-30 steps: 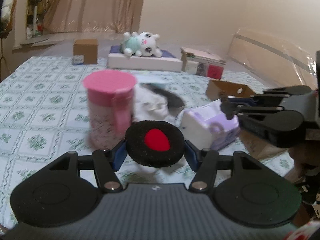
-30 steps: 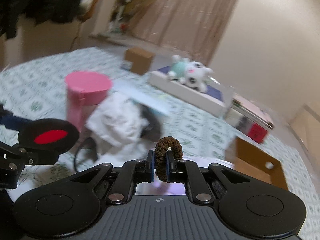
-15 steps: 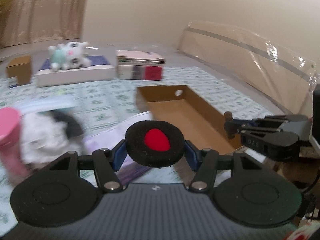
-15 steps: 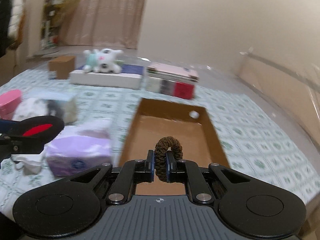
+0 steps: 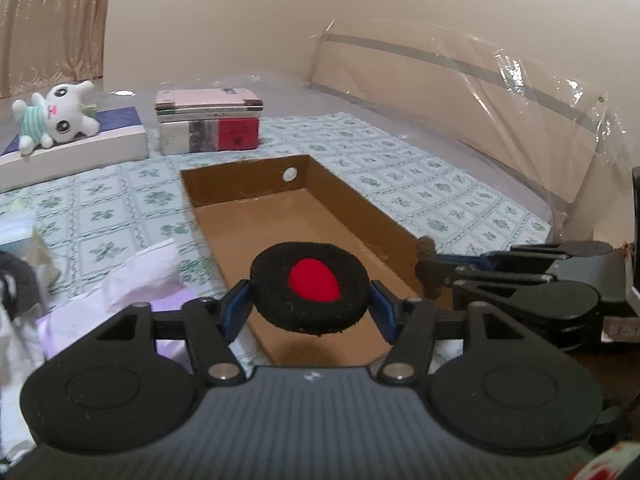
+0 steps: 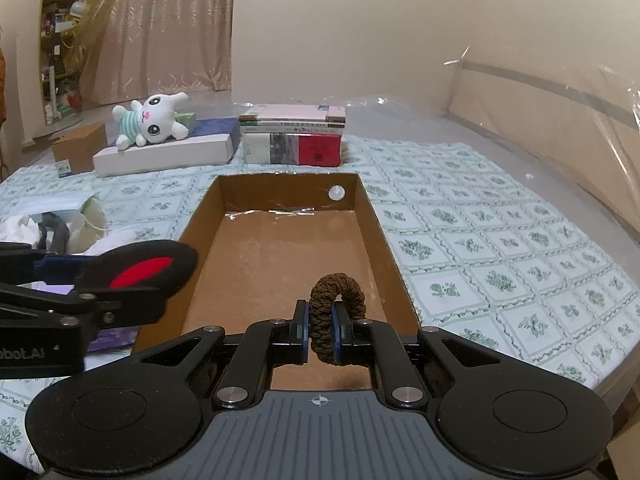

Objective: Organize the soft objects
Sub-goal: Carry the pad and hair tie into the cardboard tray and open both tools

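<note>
My left gripper [image 5: 310, 302] carries a round black foam pad with a red centre [image 5: 312, 280] level over the near end of an open brown cardboard box [image 5: 280, 216]. Its jaws are opening, and the pad is still between the fingers and touching both. In the right wrist view the same pad [image 6: 148, 268] hangs at the box's near left corner. My right gripper [image 6: 322, 332] is shut on a brown hair scrunchie [image 6: 336, 288], held upright over the box's near end [image 6: 276, 256]. The box holds nothing.
A white plush rabbit [image 6: 150, 124] lies on a flat white box [image 6: 168, 156] at the back, beside stacked books [image 6: 294, 136] and a small carton [image 6: 78, 152]. Left of the brown box are a purple tissue pack [image 5: 132, 280] and crumpled cloth [image 6: 24, 228]. A plastic-wrapped headboard [image 5: 460, 92] stands right.
Both grippers swung right, away from the pink cup and cloth pile, and now hang over the brown box. Each still carries its object.
</note>
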A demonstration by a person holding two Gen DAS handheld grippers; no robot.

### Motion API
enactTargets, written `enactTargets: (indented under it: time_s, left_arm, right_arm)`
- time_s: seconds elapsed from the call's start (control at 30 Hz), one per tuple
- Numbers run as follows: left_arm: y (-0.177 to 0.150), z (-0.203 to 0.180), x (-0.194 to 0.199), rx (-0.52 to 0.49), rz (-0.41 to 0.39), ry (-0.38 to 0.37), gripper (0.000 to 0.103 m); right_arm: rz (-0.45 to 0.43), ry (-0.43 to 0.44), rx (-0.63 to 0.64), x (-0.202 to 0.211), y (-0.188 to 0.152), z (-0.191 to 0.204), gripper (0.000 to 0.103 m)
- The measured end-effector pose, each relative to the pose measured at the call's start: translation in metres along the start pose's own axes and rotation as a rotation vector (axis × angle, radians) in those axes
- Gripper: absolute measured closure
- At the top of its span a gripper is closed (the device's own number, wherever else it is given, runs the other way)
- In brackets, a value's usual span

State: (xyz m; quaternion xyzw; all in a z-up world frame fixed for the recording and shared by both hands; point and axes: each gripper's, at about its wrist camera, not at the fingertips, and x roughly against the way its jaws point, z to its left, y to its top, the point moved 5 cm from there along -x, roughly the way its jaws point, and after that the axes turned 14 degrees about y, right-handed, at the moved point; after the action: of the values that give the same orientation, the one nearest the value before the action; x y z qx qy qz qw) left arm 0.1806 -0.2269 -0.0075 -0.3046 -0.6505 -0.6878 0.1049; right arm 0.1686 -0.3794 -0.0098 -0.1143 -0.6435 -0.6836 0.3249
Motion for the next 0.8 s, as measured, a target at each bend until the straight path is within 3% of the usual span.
enactTargets:
  time_s: [0.07,0.67,0.7,0.77,0.8]
  left_arm:
    - [-0.001,-0.002,-0.008,0.001,-0.002,-0.011,0.026]
    - [-0.019,0.027,0.015,0.000,0.001,0.068,0.026]
    - [-0.020,0.029,0.017,0.002,0.001,0.071,0.026]
    - [-0.021,0.033,0.021,0.004,-0.001,0.079,0.026]
    - [-0.022,0.034,0.023,0.005,-0.002,0.083,0.026]
  right_arm:
    - [0.006,-0.002,-0.005,-0.005,0.000,-0.003,0.092]
    - [-0.017,0.063,-0.064,-0.013,0.002,-0.003,0.091]
    - [-0.018,0.071,-0.082,-0.013,0.002,-0.004,0.086]
    - [-0.036,0.077,-0.112,-0.011,0.002,-0.007,0.057]
    - [-0.052,0.072,-0.119,-0.008,0.002,-0.007,0.036]
